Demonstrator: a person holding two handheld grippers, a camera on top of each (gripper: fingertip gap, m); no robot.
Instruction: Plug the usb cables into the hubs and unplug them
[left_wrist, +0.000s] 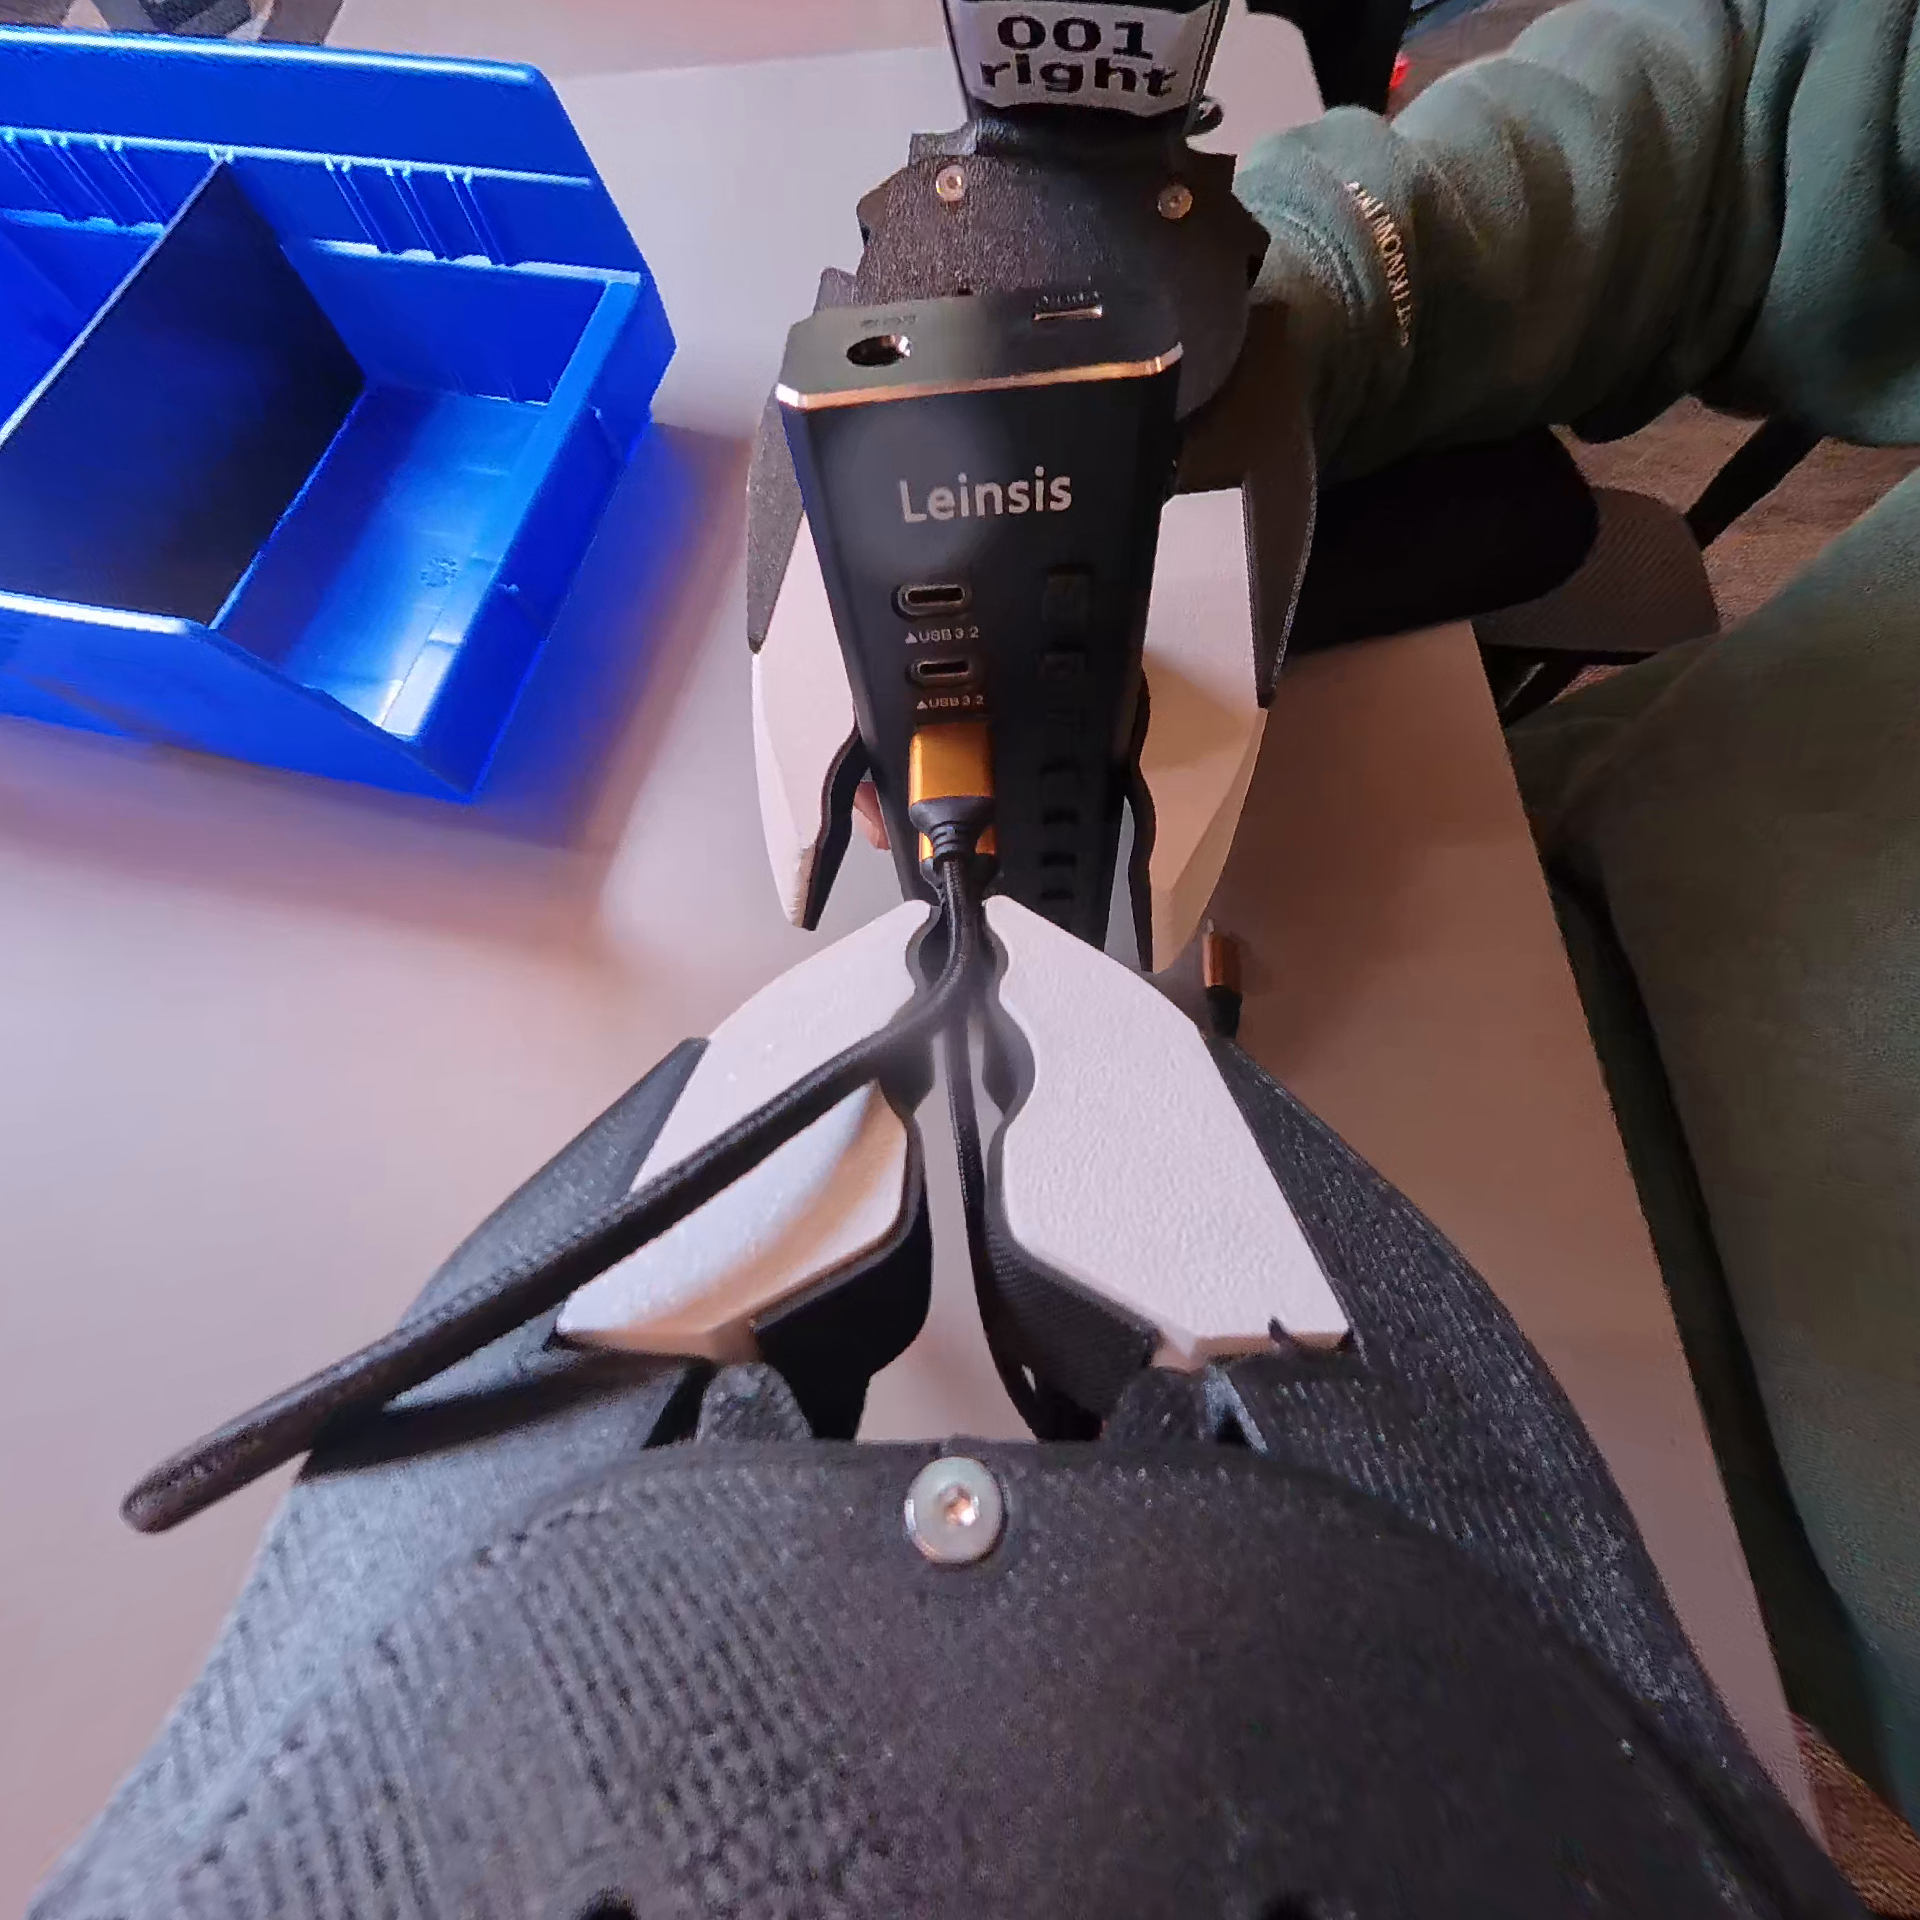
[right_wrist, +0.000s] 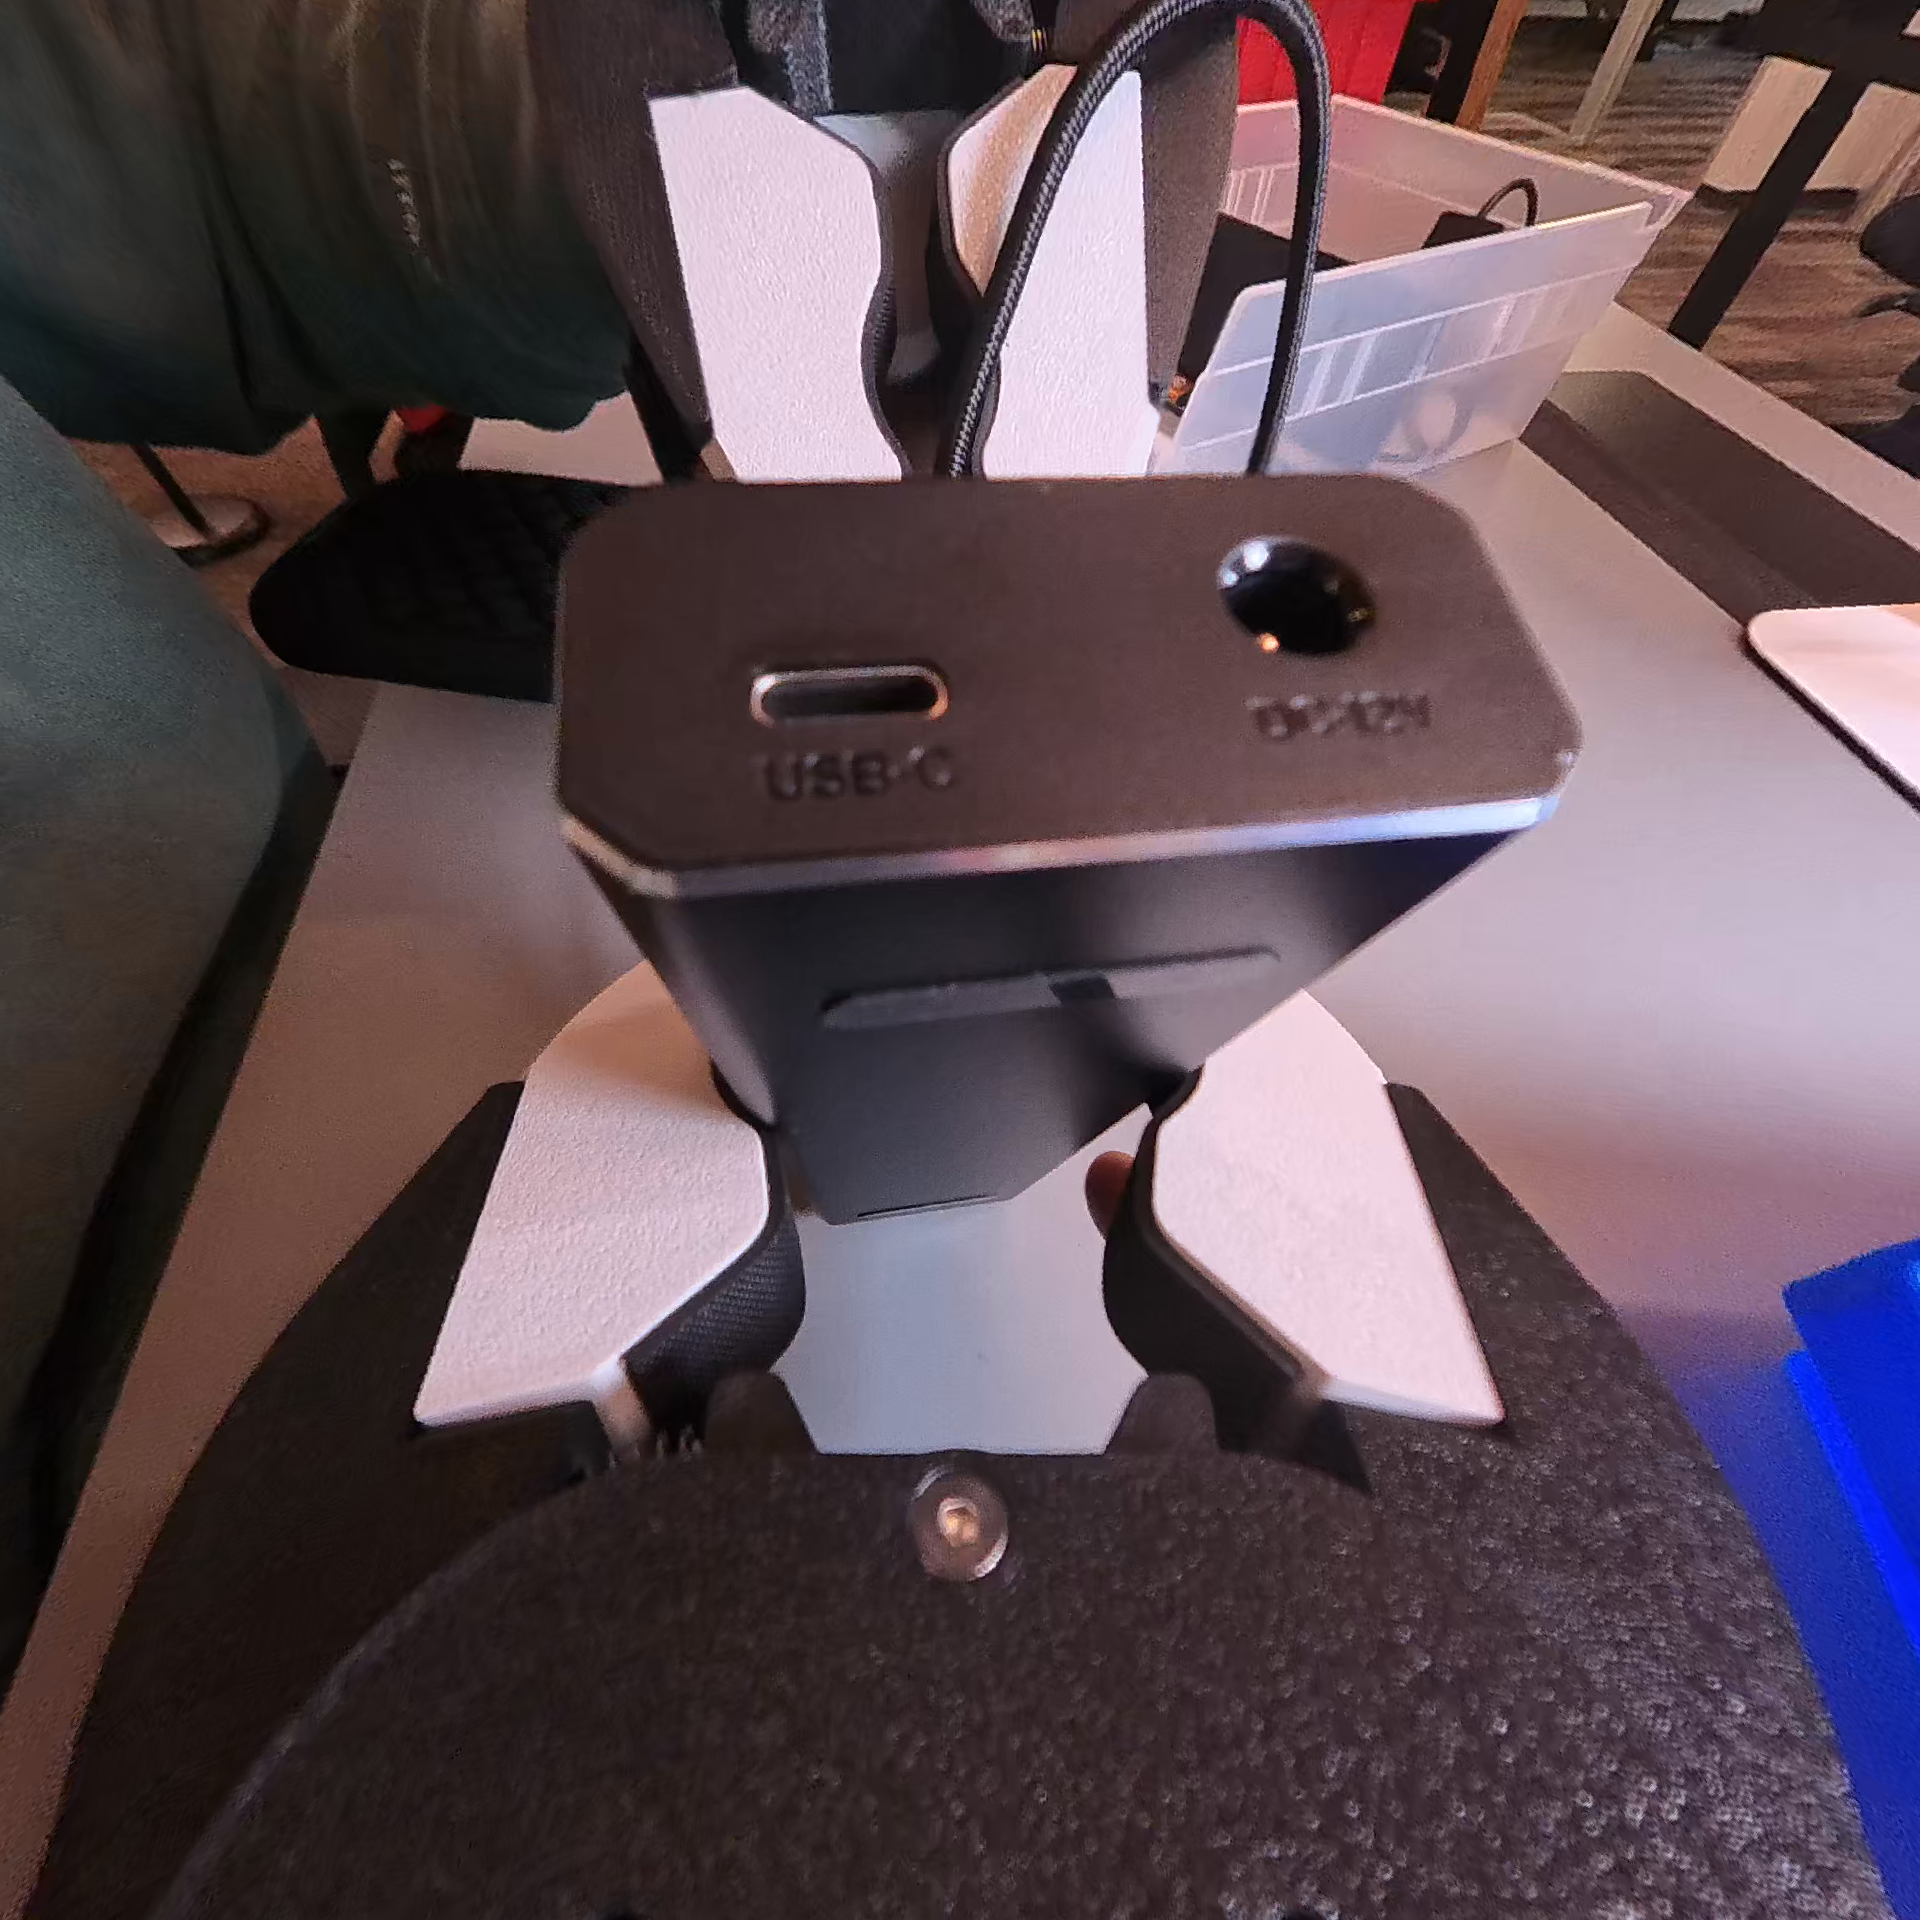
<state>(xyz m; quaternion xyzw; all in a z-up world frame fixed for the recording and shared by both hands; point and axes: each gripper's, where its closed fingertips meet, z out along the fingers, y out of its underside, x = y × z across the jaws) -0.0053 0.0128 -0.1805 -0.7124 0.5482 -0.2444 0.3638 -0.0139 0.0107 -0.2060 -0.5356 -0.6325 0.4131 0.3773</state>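
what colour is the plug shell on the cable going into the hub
Orange-gold, on the plug seated in the black hub; clearest in the left wrist view.

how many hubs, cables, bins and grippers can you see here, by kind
hubs: 1, black
cables: 1, black braided, orange plug
bins: 2, blue and clear
grippers: 2, left and right
total: 6

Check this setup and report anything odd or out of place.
Nothing looks damaged. One oddity: the left gripper clamps the cable behind its orange plug, which sits in the hub held by the right gripper. A second orange plug lies loose on the table.
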